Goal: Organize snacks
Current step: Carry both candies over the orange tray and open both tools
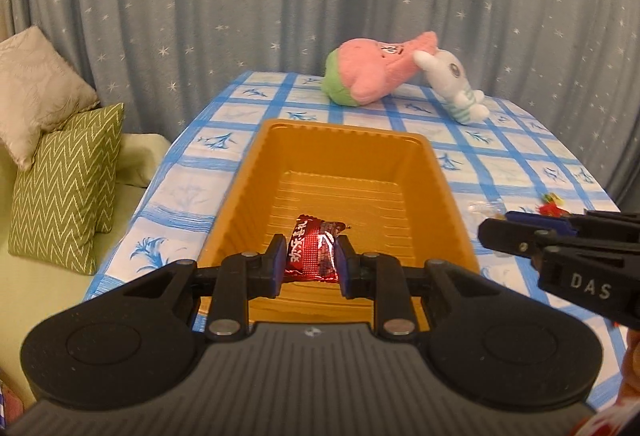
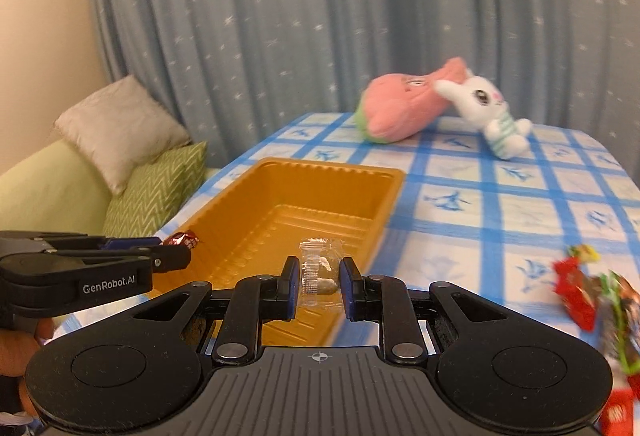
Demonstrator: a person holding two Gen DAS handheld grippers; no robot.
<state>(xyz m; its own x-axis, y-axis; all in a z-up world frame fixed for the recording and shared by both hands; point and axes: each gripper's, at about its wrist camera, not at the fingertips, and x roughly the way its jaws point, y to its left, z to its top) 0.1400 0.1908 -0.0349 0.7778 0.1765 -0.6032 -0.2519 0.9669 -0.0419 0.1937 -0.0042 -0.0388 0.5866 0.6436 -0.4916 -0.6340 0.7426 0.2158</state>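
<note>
Left wrist view: left gripper point(image 1: 310, 262) sits over the near end of the orange tray point(image 1: 240, 195), fingers closed in on a red foil snack point(image 1: 314, 256), blue pads pressing both sides of the wrapper.
Red snack position: held above the tray floor, inside the rim line. Cannot tell if its lower edge touches the floor.
Why held there: reads as a drop-off pose; opening the fingers here would likely land the packet inside the tray walls.
Right wrist view: right gripper point(image 2: 320, 282) pinches a clear wrapped snack point(image 2: 320, 268), fingers narrowed to packet width, small pale piece visible inside the film.
Clear snack position: hanging upright between the pads, over or just before the tray's near right corner; exact overlap unclear from this angle.
Why held upright: thin film gripped by its sides, so the packet hangs lengthwise, probably queued for the same tray.
Tray contents: nothing seen lying loose on the ribbed floor.
Remaining snacks: loose pile of red and green wrappers point(image 2: 596, 300) on the checked tablecloth point(image 2: 500, 203), right of the tray, blurred.
Background: pink plush point(image 1: 372, 69) and white bunny plush point(image 1: 456, 83) lie at the far table edge, well apart from the tray; cushions point(image 1: 68, 171) sit on the couch at left.
Progress guess: early, most snacks not yet in the tray.
</note>
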